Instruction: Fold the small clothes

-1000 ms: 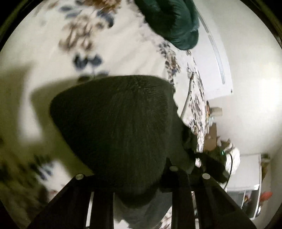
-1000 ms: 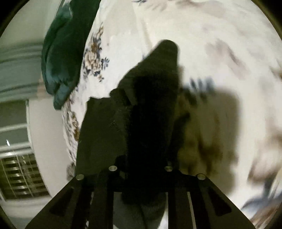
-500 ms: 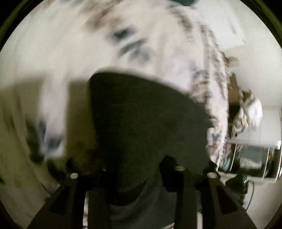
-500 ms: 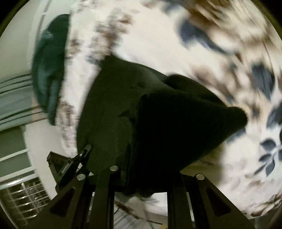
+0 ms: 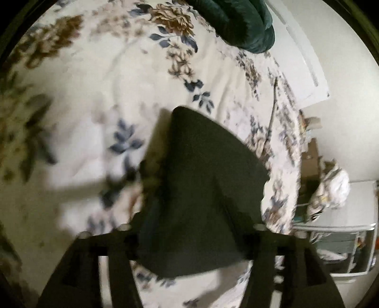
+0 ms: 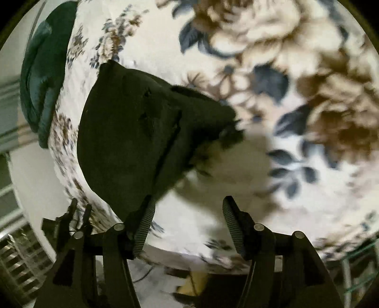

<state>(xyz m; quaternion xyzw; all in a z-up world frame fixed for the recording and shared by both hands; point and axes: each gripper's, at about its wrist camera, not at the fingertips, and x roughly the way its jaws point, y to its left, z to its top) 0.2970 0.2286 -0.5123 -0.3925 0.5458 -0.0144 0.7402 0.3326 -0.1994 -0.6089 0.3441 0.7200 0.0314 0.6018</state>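
Note:
A small black garment [image 5: 201, 189] lies on the floral bedspread [image 5: 94, 83], near the bed's edge. In the left wrist view it covers the gap between the fingers of my left gripper [image 5: 189, 229], which stand wide apart; the tips are hidden by the cloth. In the right wrist view the same black garment [image 6: 132, 142] lies folded over itself, left of centre. My right gripper [image 6: 187, 210] is open and empty, with its left fingertip [image 6: 146, 213] at the garment's near edge.
A dark green garment [image 5: 239, 21] lies at the far edge of the bed; it also shows in the right wrist view [image 6: 42, 78]. Beyond the bed's edge stand white furniture [image 5: 350, 248] and a crumpled white cloth [image 5: 331, 192]. A window with blinds [image 6: 14, 248] is at lower left.
Both grippers held the black garment up and swung it over the bed. Now it lies on the bedspread, and the right gripper has opened and let go.

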